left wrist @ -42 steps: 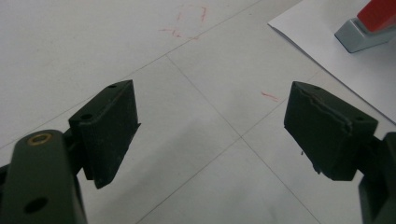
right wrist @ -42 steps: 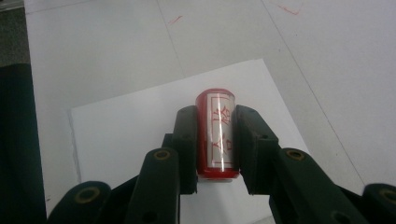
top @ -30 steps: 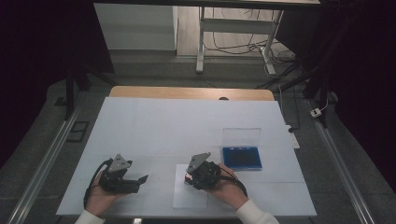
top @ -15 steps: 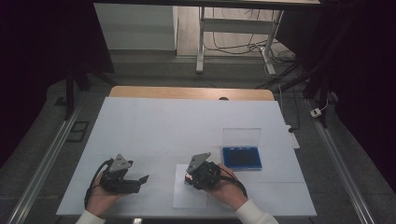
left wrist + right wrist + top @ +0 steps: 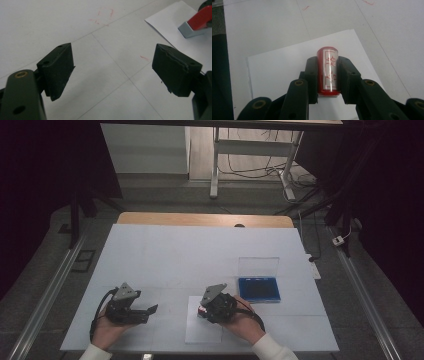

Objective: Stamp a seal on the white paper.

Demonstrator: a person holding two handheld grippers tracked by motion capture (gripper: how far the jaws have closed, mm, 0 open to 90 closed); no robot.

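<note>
A red cylindrical stamp (image 5: 328, 71) with a label of red characters is clamped between the jaws of my right gripper (image 5: 328, 65), which is shut on it. It hangs over a white sheet of paper (image 5: 282, 70) near the table's front edge. In the high view, the right gripper (image 5: 203, 310) points left over the sheet (image 5: 202, 332). In the left gripper view, the stamp (image 5: 198, 20) is tilted, with its grey end low on the paper (image 5: 172, 30). My left gripper (image 5: 112, 67) is open over bare table, left of the sheet, and it (image 5: 149, 310) holds nothing.
A blue ink pad (image 5: 258, 289) lies to the right of the sheet, with its clear lid (image 5: 258, 266) flipped open behind it. The white table (image 5: 200, 255) has faint red marks and thin grid lines. A wooden edge runs along the back.
</note>
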